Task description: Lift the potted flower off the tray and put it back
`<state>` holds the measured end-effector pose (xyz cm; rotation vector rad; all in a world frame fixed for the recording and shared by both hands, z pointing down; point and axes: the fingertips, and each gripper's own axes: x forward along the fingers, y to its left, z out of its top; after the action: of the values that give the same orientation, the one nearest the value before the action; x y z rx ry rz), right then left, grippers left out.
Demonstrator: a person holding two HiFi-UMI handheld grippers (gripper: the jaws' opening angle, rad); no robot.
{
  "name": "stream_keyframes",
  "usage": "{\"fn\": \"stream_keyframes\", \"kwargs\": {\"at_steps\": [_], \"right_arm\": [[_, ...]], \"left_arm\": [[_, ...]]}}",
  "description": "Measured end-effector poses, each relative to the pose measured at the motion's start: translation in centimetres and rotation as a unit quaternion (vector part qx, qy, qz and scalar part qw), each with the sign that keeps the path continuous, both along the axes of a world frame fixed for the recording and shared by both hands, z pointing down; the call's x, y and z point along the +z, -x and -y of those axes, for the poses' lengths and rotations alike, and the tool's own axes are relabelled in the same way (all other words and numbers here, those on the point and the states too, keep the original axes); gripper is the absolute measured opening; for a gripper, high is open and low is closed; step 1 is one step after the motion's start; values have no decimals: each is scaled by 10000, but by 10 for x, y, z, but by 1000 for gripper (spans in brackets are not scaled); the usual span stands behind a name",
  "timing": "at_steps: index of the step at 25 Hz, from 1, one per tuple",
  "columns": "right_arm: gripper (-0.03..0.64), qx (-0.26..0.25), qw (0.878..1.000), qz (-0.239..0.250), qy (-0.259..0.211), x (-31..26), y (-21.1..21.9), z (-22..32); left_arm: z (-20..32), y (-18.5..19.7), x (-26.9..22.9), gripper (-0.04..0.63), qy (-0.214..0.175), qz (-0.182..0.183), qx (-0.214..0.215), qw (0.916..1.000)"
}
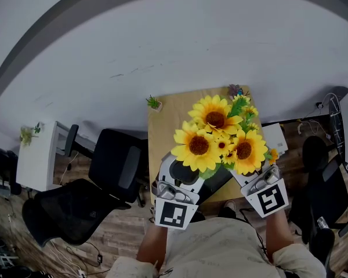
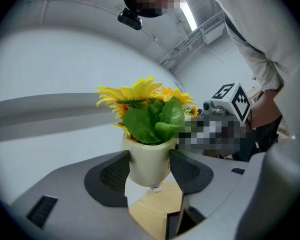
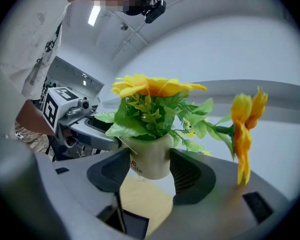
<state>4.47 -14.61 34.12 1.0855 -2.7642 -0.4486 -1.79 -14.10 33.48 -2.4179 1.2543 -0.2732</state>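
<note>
The potted flower (image 1: 216,138) is a bunch of yellow sunflowers in a cream pot (image 2: 149,160), held up in the air over the wooden table (image 1: 162,129). My left gripper (image 2: 150,165) has both pads pressed on the pot's sides. My right gripper (image 3: 149,160) clamps the same pot (image 3: 152,159) from the opposite side. In the head view the blooms hide the pot; the left gripper (image 1: 182,175) and right gripper (image 1: 247,181) reach in under them. The dark tray (image 1: 218,181) lies on the table below the pot.
A small green plant (image 1: 154,102) and another small pot (image 1: 235,90) stand at the table's far edge. Black office chairs (image 1: 120,162) and a white cabinet (image 1: 37,155) are on the left, another chair (image 1: 316,155) on the right. A white wall runs behind the table.
</note>
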Motion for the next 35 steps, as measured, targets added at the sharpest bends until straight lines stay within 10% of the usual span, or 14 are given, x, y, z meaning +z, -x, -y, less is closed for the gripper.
{"fn": "stream_keyframes", "kwargs": {"at_steps": [35], "right_arm": [[263, -36, 9949, -121, 1001, 68, 0, 3]], "left_arm": [[3, 3, 68, 256, 932, -245, -111, 9953]]}}
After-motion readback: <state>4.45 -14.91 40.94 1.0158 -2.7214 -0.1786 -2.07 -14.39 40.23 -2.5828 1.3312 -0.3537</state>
